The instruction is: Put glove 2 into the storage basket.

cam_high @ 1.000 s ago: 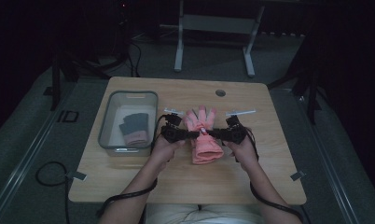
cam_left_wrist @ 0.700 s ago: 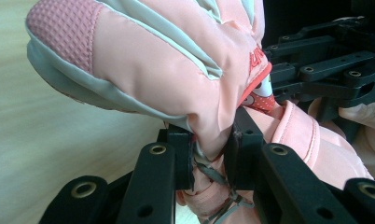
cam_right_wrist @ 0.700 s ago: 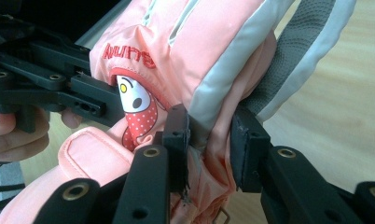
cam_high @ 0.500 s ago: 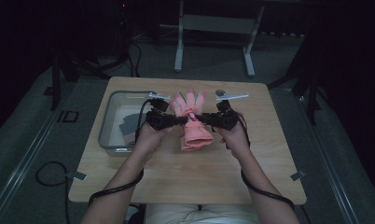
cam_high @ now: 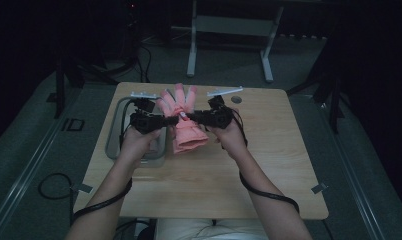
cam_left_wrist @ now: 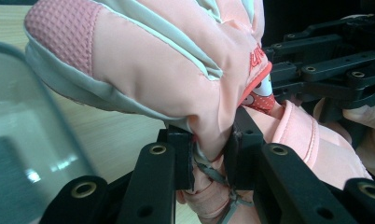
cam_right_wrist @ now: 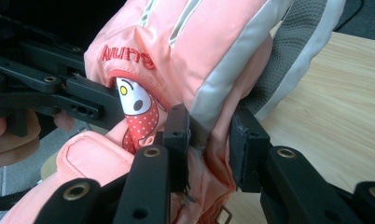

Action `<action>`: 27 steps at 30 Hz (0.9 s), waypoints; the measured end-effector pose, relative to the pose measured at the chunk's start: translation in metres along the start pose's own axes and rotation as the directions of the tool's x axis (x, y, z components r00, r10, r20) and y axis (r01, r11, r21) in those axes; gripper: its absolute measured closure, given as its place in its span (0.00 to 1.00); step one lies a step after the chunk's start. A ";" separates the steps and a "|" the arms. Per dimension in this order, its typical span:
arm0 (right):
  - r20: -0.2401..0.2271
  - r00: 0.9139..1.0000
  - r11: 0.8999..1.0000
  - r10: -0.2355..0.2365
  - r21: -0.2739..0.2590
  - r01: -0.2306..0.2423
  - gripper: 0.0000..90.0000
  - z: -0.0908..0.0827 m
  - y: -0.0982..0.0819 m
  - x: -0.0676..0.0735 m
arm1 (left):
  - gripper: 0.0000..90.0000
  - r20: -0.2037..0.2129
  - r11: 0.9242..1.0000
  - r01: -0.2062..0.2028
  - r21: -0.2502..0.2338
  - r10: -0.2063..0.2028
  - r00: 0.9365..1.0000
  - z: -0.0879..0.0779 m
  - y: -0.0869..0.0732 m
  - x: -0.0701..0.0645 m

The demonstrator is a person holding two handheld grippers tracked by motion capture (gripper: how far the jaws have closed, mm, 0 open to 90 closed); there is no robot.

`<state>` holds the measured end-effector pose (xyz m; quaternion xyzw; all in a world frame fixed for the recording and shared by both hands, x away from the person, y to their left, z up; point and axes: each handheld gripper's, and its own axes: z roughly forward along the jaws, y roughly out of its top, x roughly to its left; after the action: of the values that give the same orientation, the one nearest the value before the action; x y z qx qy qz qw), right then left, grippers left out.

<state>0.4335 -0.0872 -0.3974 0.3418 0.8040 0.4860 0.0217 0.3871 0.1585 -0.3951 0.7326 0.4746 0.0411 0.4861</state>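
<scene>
Currently occupying the middle of the high view: a pale wooden table, bare across its lower right. Sitting at centre left of that frame, partly hidden behind the person's left hand: a clear plastic bin, something dark lying inside a second ago, now hard to make out.

Hanging just above the centre of the frame, clear of the wood: a pink glove, fingers pointing to the top edge, cuff drooping toward the bottom. Having climbed up the picture since a second ago, when lying lower and nearer the person; both forearms now reaching further up the frame, both hands having moved together.

Pinching the glove from its left side: the left gripper, jaws pressed onto a bunched fold of pink fabric, a grey cord trailing below in the left gripper view. Pinching from the other side: the right gripper, jaws clamped over the grey-trimmed edge near a small cartoon patch. Neither grip loosening or tightening.

Likely meaning: lifting done, glove now being carried, drifting toward the upper left and the bin. Probably calling for a further shift left before any letting go; risk of the cuff snagging the bin's rim.
</scene>
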 end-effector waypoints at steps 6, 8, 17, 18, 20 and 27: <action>-0.031 0.999 1.000 -0.012 0.004 0.012 0.79 0.023 0.010 0.014 | 0.83 -0.040 1.000 0.020 -0.007 -0.020 0.999 -0.022 -0.005 0.015; -0.044 0.999 1.000 -0.014 0.009 0.014 0.79 0.032 0.013 0.018 | 0.83 -0.054 1.000 0.026 -0.009 -0.027 0.998 -0.028 -0.007 0.020; -0.084 0.996 0.999 -0.022 0.026 0.024 0.79 0.071 0.024 0.035 | 0.83 -0.119 0.998 0.057 -0.020 -0.059 0.991 -0.053 -0.015 0.045; -0.083 0.996 0.999 -0.026 0.031 0.028 0.79 0.075 0.026 0.037 | 0.83 -0.126 0.998 0.063 -0.026 -0.066 0.990 -0.056 -0.016 0.049; -0.085 0.996 0.999 -0.033 0.033 0.036 0.79 0.084 0.030 0.041 | 0.83 -0.136 0.997 0.068 -0.032 -0.072 0.988 -0.060 -0.017 0.054; -0.073 0.997 0.997 -0.036 0.061 0.041 0.80 0.113 0.039 0.046 | 0.83 -0.157 0.994 0.104 -0.039 -0.109 0.982 -0.063 -0.021 0.080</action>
<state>0.4607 0.0371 -0.4119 0.3090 0.8256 0.4721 -0.0085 0.3841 0.2614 -0.4100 0.6929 0.5498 0.0806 0.4595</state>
